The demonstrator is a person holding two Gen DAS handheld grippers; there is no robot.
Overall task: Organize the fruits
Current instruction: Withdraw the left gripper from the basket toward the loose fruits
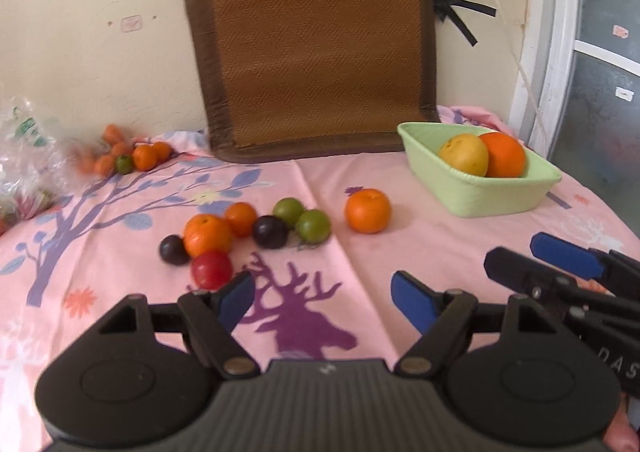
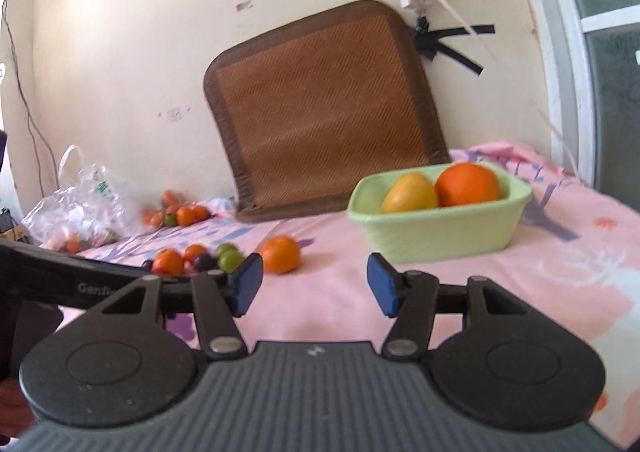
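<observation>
1. Fruits lie loose on the pink printed cloth (image 1: 400, 252) over the table, and a cluster of them sits left of centre in the left wrist view: a larger orange (image 1: 207, 235), a smaller orange (image 1: 240, 218), two dark plums (image 1: 174, 249) (image 1: 270, 231), two green fruits (image 1: 288, 212) (image 1: 313, 226) and a red fruit (image 1: 211, 269), most of them touching a neighbour.
2. A single orange (image 1: 367, 210) sits apart, right of the cluster, between it and the green basket (image 1: 480, 198).
3. The green basket stands at the right of the frame and holds a yellow fruit (image 1: 464, 154) and a big orange (image 1: 503, 154) pressed side by side.
4. A second small heap of oranges with one green fruit (image 1: 124, 163) lies at the far left, near the wall, beside a crumpled clear plastic bag (image 1: 28, 156).
5. A brown woven mat (image 1: 316, 52) leans upright against the wall behind the table.
6. The left gripper (image 1: 323, 302) hovers low over the cloth at the bottom of the frame, jaws spread wide and empty, with its left pad just in front of the red fruit.
7. The right gripper (image 2: 315, 284) is likewise released with nothing between its blue pads (image 2: 248, 284); in its own view the lone orange (image 2: 280, 254) shows just above the left pad and the basket (image 2: 440, 236) at upper right.
</observation>
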